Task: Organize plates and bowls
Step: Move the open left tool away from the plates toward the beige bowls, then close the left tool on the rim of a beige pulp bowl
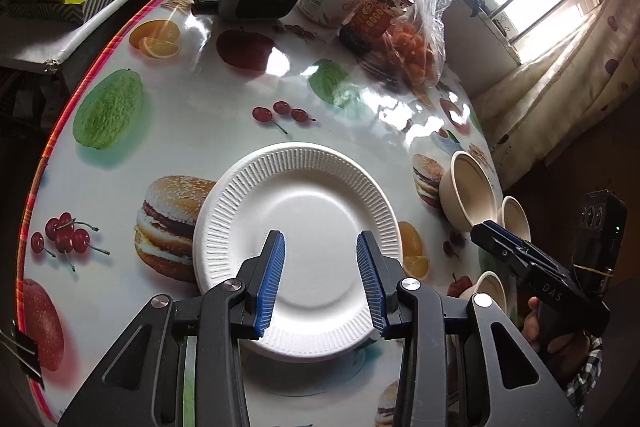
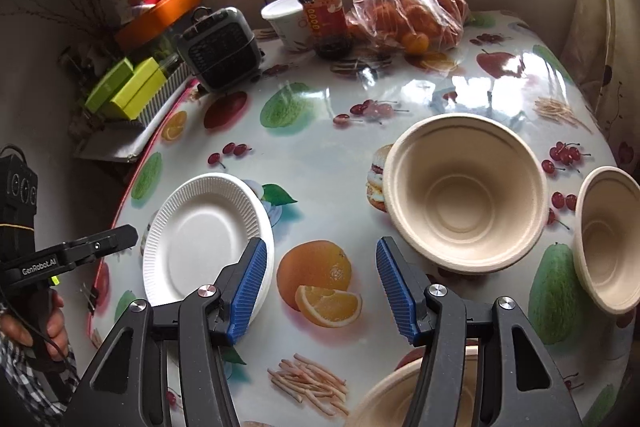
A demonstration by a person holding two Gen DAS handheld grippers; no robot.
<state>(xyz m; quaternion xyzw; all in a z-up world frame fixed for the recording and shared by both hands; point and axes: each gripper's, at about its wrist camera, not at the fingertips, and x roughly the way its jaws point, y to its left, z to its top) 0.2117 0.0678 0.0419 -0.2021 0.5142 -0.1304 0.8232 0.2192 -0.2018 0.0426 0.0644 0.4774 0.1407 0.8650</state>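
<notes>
The white plate lies flat on the fruit-printed desk, directly under the left claw, whose jaws are spread wide and hold nothing. The right claw, likewise wide open and empty, hovers between the plate and three beige bowls, which sit apart near the desk's right edge.

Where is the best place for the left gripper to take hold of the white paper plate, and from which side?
Probably the near ribbed rim of the white plate. It lies flat on the table, so the open left gripper should come in low from its own side, one finger under the raised edge.
</notes>
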